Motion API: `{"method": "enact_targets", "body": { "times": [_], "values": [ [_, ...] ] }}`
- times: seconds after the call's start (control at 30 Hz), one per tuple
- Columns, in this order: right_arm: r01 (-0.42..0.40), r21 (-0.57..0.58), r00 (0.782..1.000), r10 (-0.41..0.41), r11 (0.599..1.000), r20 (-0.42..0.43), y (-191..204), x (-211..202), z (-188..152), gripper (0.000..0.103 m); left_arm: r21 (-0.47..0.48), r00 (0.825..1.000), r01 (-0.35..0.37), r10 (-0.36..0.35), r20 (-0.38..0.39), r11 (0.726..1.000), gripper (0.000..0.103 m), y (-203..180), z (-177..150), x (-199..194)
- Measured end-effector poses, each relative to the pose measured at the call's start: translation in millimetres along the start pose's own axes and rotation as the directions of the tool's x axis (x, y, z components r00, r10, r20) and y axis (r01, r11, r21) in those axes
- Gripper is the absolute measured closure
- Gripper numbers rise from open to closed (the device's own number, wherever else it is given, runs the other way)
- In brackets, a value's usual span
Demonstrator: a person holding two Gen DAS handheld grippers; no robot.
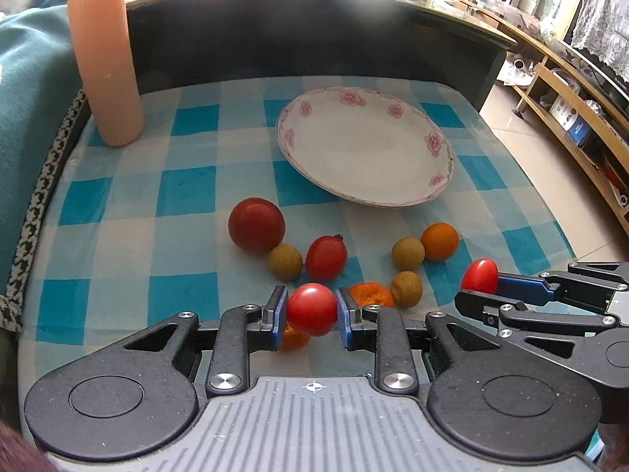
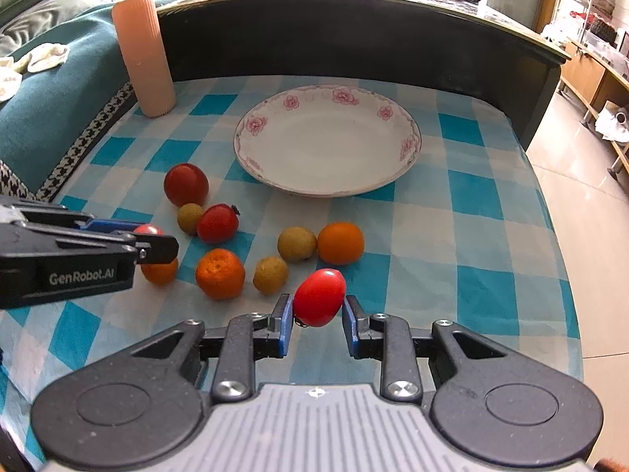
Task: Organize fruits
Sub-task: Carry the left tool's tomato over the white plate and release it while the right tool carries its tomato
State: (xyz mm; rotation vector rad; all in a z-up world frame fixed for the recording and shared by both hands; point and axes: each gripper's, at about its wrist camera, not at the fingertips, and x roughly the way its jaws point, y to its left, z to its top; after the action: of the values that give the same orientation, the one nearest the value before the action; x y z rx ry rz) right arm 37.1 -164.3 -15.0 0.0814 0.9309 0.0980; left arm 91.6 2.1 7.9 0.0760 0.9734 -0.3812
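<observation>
Tomatoes are pinched one in each hand-held gripper: the left hand-held gripper (image 1: 311,308) clamps a round tomato (image 1: 311,308), the right hand-held gripper (image 2: 318,306) an oval tomato (image 2: 319,297). Both sit on the near side of the plate (image 2: 251,157), which lies straight ahead beyond the loose fruit; the right looks marginally nearer.

Black linkage arms with silver screws, blue-padded fingers (image 1: 278,310), ribbed grey housing, white "GenRobot.AI" lettering.
</observation>
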Motion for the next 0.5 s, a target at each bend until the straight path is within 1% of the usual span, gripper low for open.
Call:
{"method": "enact_targets", "body": {
  "times": [0.2,0.5],
  "values": [
    [0.011,-0.003,1.0,-0.011,1.0,0.028,-5.0,0.6,14.6,0.062,0.011,0.999,0.01,-0.01,0.032,1.0,0.069,-6.3,14.9,-1.2],
    [0.042,-0.003,0.996,-0.042,0.999,0.078,-19.8,4.2,42.9,0.062,0.035,0.998,-0.003,0.0,0.069,0.999,0.069,-15.7,44.2,5.1]
  ]
}}
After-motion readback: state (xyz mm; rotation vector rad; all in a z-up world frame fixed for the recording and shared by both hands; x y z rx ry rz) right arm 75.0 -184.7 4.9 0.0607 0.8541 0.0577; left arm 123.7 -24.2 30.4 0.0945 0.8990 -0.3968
